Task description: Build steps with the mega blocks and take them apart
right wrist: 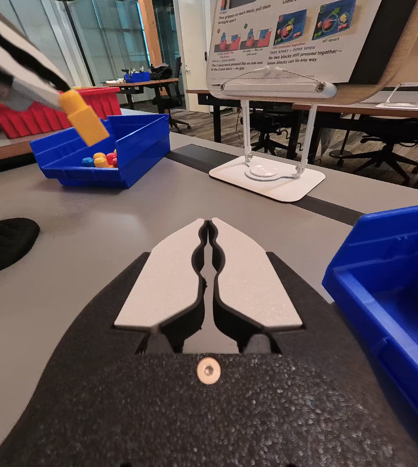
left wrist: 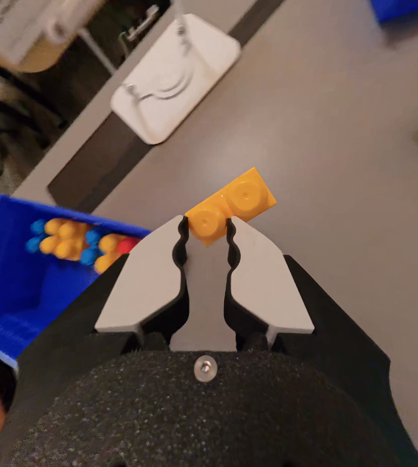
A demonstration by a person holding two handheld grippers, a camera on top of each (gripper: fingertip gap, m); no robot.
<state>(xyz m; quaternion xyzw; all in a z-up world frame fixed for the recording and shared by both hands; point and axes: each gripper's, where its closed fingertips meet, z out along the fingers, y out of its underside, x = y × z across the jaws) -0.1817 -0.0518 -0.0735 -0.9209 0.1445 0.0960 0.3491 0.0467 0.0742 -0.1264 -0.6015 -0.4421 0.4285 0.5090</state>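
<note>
Yellow two-stud plastic block [left wrist: 230, 206] is pinched by left gripper [left wrist: 206, 221] above the grey counter [left wrist: 329, 151]. Right gripper [right wrist: 209, 222] rests clenched, empty. Likely next: set it down toward twelve o'clock as the base.

Each hand-held gripper [right wrist: 208, 222] has grey fingers [left wrist: 149, 273], black wavy pads, silver screw [right wrist: 208, 370].

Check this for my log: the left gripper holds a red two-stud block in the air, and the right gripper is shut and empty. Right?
Not quite: the block is yellow, not red, as the left wrist view shows. The rest stands: the left gripper holds it in the air, and the right gripper is shut and empty.
</note>
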